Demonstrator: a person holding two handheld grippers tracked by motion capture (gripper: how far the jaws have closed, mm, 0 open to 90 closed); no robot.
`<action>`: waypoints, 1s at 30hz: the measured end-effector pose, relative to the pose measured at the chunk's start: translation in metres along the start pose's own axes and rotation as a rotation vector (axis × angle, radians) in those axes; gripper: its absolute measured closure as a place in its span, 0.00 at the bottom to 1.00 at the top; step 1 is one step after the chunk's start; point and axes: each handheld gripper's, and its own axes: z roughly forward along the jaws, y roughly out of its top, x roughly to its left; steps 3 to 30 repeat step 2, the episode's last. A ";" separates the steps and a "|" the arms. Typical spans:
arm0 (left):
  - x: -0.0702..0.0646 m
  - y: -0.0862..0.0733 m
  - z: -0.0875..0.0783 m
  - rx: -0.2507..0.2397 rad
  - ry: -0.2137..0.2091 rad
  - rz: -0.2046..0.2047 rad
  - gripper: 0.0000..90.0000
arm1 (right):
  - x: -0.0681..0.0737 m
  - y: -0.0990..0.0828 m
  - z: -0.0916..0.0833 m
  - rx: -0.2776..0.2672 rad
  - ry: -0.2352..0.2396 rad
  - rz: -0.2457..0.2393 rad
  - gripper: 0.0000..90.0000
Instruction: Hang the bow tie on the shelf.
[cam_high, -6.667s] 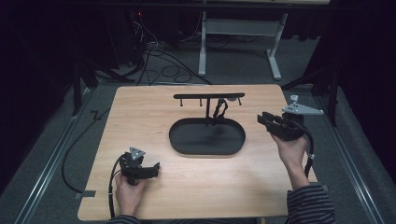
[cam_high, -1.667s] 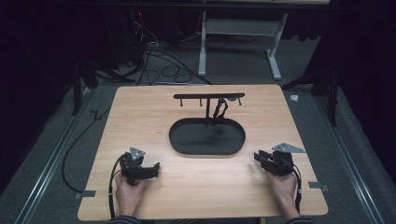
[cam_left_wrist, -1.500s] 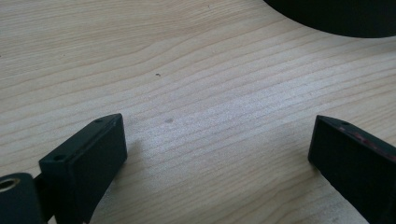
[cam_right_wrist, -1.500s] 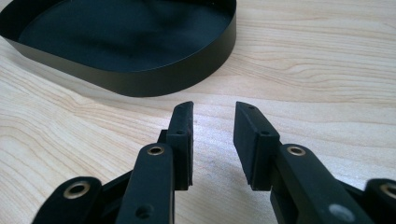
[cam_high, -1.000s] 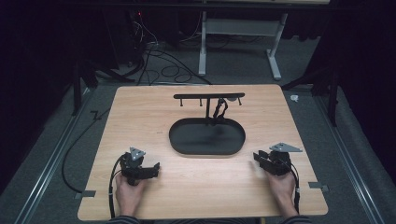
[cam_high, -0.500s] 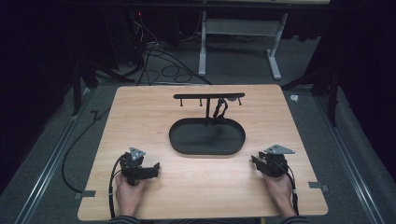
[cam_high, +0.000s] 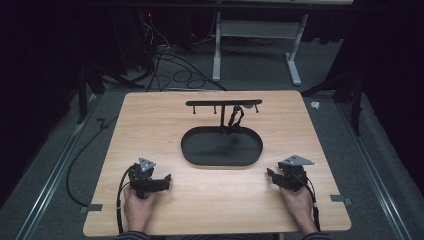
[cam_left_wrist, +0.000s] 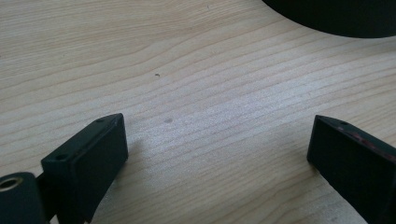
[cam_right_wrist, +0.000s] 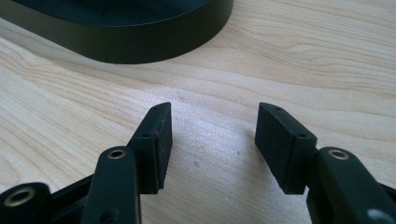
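A black oval tray (cam_high: 221, 162) lies mid-table, and behind it rises a black stand (cam_high: 223, 103) with a cross bar. A small dark looped thing (cam_high: 234, 117) hangs from the bar. My left gripper (cam_high: 165, 179) rests on the wood at the front left, held by a hand. Its jaws stand wide open (cam_left_wrist: 217, 135) over bare wood. At the front right my right gripper (cam_high: 270, 174) lies on the table, pointing toward the tray (cam_right_wrist: 140, 42). Its jaws (cam_right_wrist: 212, 121) have just been opening, and nothing is between them.
The wooden table (cam_high: 150, 125) stands on grey carpet in a dark room. Cables (cam_high: 165, 65) and a white desk frame (cam_high: 260, 30) lie beyond its far edge. The tray's edge (cam_left_wrist: 336, 18) is at the top right in the left gripper view.
The right hand came down from beside the stand to the table's front right, then edged slightly left toward the tray. The left hand has not moved.
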 end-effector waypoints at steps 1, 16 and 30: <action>0.000 0.000 0.000 0.000 0.000 0.000 0.06 | 0.000 0.000 0.000 0.000 0.000 0.000 0.53; 0.000 0.000 0.000 0.000 0.000 0.000 0.06 | 0.000 0.000 0.000 0.000 0.000 0.000 0.53; 0.000 0.000 0.000 0.000 0.000 0.000 0.06 | 0.000 0.000 0.000 0.000 0.000 0.000 0.53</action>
